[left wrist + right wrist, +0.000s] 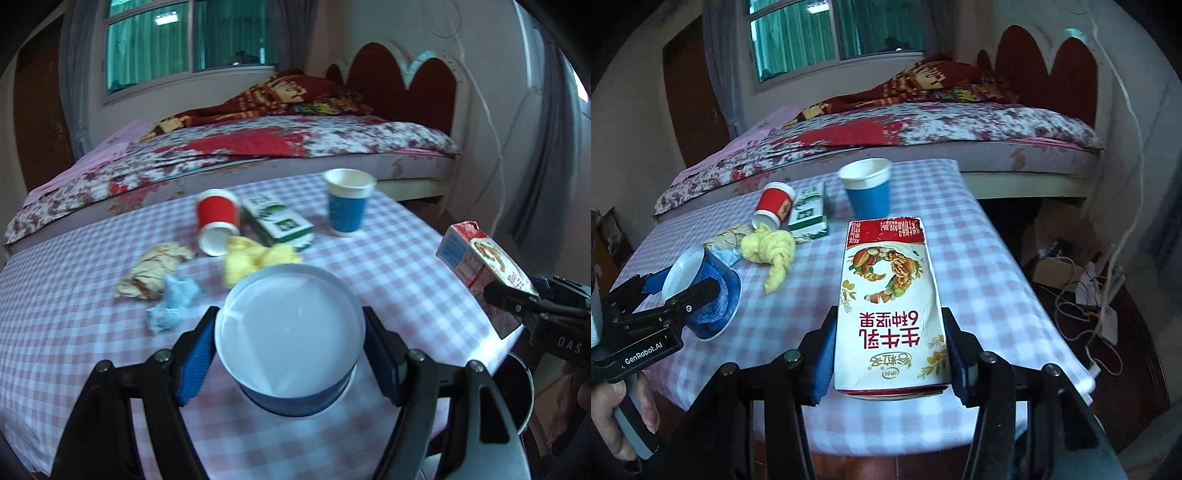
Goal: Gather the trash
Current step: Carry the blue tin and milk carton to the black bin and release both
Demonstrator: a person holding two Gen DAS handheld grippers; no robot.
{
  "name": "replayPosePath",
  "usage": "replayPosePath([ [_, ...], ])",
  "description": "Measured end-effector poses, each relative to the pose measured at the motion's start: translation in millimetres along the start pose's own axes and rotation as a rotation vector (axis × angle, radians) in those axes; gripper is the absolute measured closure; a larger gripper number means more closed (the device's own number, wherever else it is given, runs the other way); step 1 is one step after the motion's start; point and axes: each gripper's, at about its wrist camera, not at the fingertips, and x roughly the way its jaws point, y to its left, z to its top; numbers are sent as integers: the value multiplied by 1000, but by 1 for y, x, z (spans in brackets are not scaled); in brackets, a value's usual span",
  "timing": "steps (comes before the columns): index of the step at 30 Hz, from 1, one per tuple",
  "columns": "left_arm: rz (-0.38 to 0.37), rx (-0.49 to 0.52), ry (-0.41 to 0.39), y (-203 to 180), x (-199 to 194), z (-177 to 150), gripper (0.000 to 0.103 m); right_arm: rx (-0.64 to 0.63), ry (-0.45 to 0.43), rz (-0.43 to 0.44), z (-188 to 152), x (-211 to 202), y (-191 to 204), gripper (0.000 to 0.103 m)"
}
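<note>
Carrying both catches toward the dark bin (519,391) by the table (74,295), I keep my left tongs (290,345) snug on the blue cup (291,339) and right tongs (888,354) squeezing the milk carton (892,306) level (squeezing harder risks crumpling them), above the table

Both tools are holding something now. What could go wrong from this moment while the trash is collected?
1. The left tool holds the blue cup tilted, with its open mouth toward the camera; a thin paper wall might crush or slip.
2. The right tool grips the milk carton near one end only, so it could swing or drop.
3. The red cup lies on its side and may roll if bumped.
</note>
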Motion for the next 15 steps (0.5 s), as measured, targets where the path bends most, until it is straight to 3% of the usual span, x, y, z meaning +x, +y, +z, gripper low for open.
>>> replayPosePath([
  [15, -172, 143, -9, -113, -14, -7, 29, 140, -24, -131, -52, -67, -94, 50],
])
